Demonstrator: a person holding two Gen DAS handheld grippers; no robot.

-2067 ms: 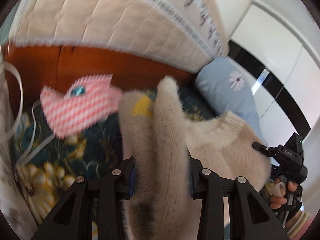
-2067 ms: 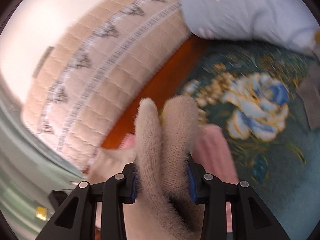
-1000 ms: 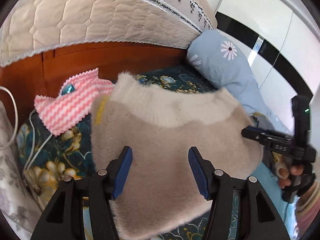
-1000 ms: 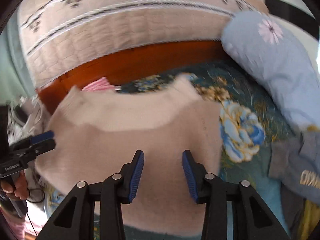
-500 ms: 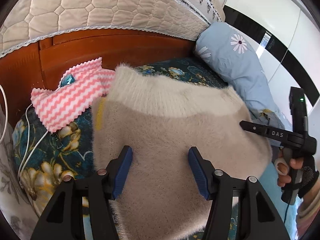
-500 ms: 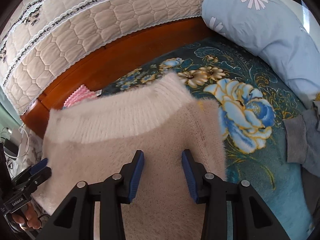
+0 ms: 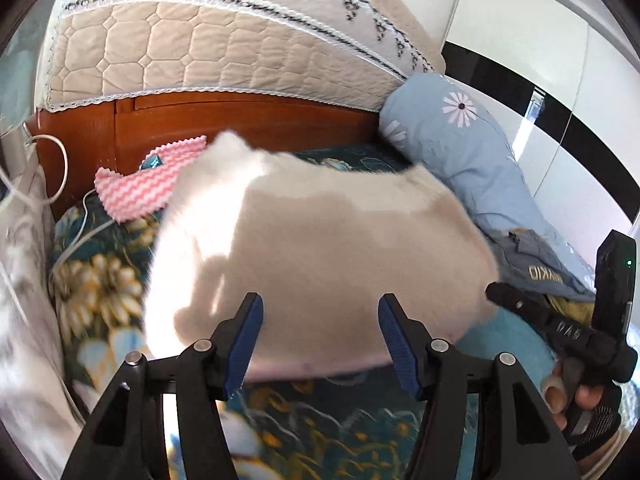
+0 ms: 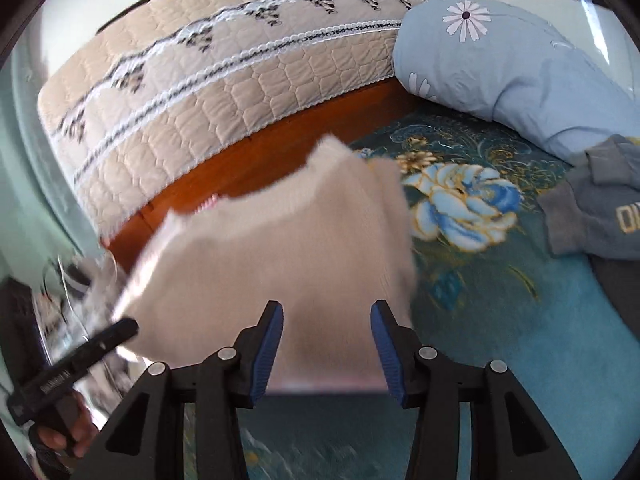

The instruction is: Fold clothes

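Note:
A folded fuzzy beige sweater (image 7: 320,256) lies on the dark floral bedspread (image 7: 100,288), its ribbed edge toward the headboard. It also shows in the right wrist view (image 8: 280,256). My left gripper (image 7: 320,340) is open and empty, its blue pads just short of the sweater's near edge. My right gripper (image 8: 326,344) is open and empty at the sweater's near edge. The right gripper's body shows in the left wrist view (image 7: 560,328), and the left gripper's body in the right wrist view (image 8: 72,364).
A pink zigzag cloth (image 7: 140,188) lies by the wooden headboard (image 7: 240,120). A blue daisy pillow (image 8: 500,68) and a grey garment (image 8: 600,216) lie to the right. White cables (image 7: 60,184) hang at the left. A quilted cover (image 8: 220,80) drapes the headboard.
Both grippers let go of the sweater, opened, and pulled back toward me. The sweater dropped from held up to lying folded on the bed.

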